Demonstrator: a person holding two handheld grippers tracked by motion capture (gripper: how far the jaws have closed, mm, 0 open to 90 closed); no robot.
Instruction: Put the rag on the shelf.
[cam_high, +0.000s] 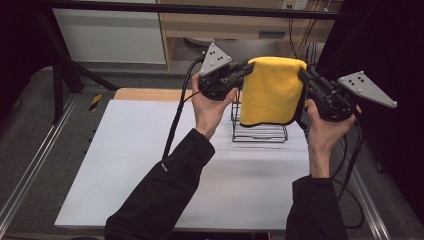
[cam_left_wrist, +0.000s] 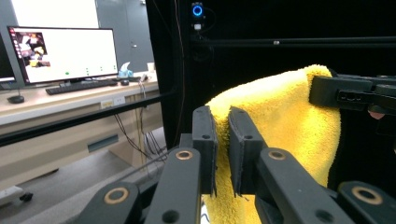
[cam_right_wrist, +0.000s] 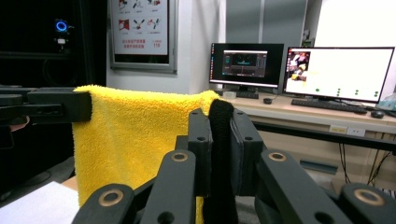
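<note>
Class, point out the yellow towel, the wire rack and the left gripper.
yellow towel (cam_high: 272, 90), high view, middle of the hanging front face.
wire rack (cam_high: 260, 134), high view, base wires.
left gripper (cam_high: 246, 67), high view, jaw tips at the towel's corner.

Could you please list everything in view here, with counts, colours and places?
Towel: one, yellow, folded, held up by its top corners above the rack.
Wire rack: one, black, on the table behind the towel.
Table: one, white top.
Monitors: two, lit, on a desk in the right gripper view.
Keyboard: one, black, below a monitor in the left gripper view.
Left gripper: one, black, jaws shut on the towel's left corner.
Right gripper: one, black, jaws shut on its right corner.
Sleeves: two, black.
</note>
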